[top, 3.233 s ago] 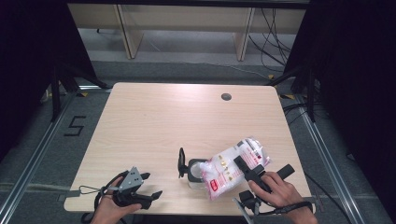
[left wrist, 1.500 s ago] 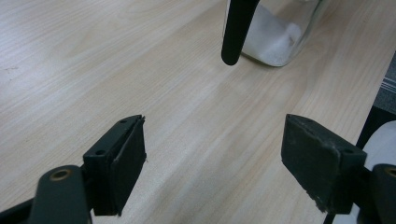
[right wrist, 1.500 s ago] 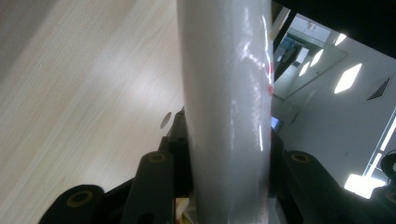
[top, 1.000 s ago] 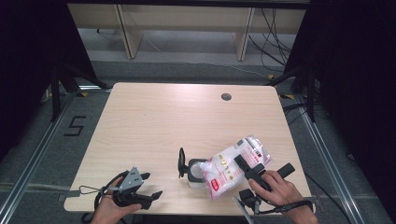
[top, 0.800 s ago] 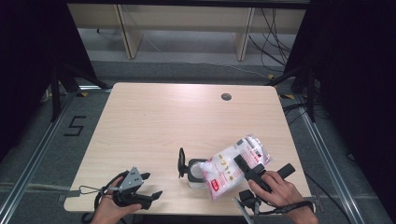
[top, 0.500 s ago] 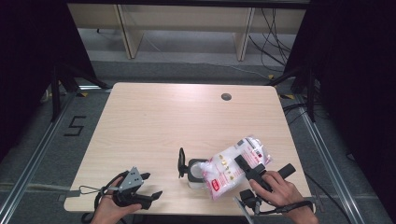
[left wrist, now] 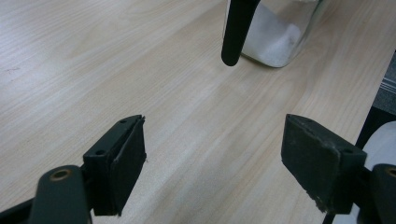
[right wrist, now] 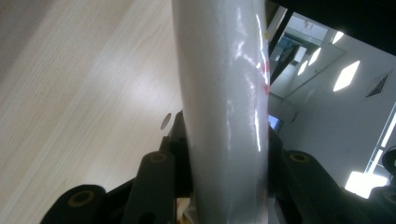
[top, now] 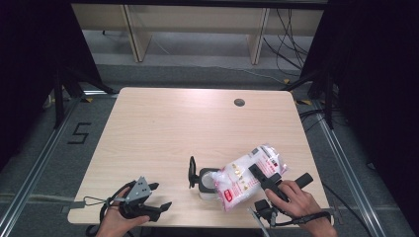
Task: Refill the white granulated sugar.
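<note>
Floor marking: a dark figure "5" [top: 79, 133] is marked on the grey floor left of the table [top: 163, 128], readable in the high view.
Bag print: the clear plastic bag [top: 247, 175] carries a red label patch [top: 228, 195] near its lower end and a dark-and-white printed label [top: 264, 154] near its upper end; the print on both is too small to read.
Bag in the right gripper view: a few red marks [right wrist: 264, 70] show on the edge of the white bag, not legible as letters.
Left gripper view: no writing can be read there.
</note>
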Demonstrator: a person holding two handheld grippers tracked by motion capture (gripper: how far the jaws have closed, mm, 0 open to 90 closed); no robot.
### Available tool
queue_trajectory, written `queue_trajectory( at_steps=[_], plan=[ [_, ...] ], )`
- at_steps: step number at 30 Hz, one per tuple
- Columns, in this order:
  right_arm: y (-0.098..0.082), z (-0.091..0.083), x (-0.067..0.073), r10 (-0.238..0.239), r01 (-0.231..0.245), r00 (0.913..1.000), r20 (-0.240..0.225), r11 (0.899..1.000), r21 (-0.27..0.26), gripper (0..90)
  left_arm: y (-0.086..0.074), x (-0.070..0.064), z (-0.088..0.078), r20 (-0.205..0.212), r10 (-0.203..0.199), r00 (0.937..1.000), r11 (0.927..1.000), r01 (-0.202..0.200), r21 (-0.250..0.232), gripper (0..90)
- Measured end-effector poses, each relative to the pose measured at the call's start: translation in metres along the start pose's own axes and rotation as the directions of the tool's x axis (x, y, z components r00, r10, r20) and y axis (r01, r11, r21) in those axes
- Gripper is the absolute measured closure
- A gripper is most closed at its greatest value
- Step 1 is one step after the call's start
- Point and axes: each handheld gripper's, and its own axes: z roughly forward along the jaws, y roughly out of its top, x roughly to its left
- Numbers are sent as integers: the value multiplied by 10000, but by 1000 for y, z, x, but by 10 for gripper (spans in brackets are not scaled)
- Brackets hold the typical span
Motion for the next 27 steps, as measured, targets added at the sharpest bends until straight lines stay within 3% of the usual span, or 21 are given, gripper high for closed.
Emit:
queue_trajectory(
  at_steps=[5,7,12,15,16,17,21,25,26,27],
  plan=[
    [0,-2,1,166,-166,9999,11,9996,206,686,0,0,0,-13,-50,10000,10000,50,21,216],
    [0,-2,-2,-112,112,9999,7,9999,81,686,0,0,0,-14,-43,10000,10000,43,19,215],
    [0,-3,1,273,-274,9996,27,9993,245,687,0,0,0,36,-23,10000,10000,23,3,215],
    [0,-2,-1,55,-55,10000,-15,9999,135,686,0,-1,1,32,-72,10000,10000,72,-19,215],
    [0,-2,-2,-52,52,10000,-6,10000,81,686,0,-3,2,122,-325,9994,9992,327,-242,215],
    [0,-2,-2,-21,21,10000,25,10000,88,687,0,0,0,24,7,10000,10000,-7,43,216],
    [0,-2,-2,-85,85,10000,-9,9999,70,687,0,0,0,12,-12,10000,10000,12,66,215],
    [0,-1,0,27,-27,10000,7,10000,36,687,0,-1,0,54,-92,9999,9999,93,-77,216],
    [0,-2,2,359,-359,9994,11,9992,168,687,0,-1,0,43,-68,10000,9999,68,-79,216],
    [-1,-2,3,379,-379,9993,17,9992,160,687,0,0,0,19,-28,10000,10000,28,-70,215]
  ],
)
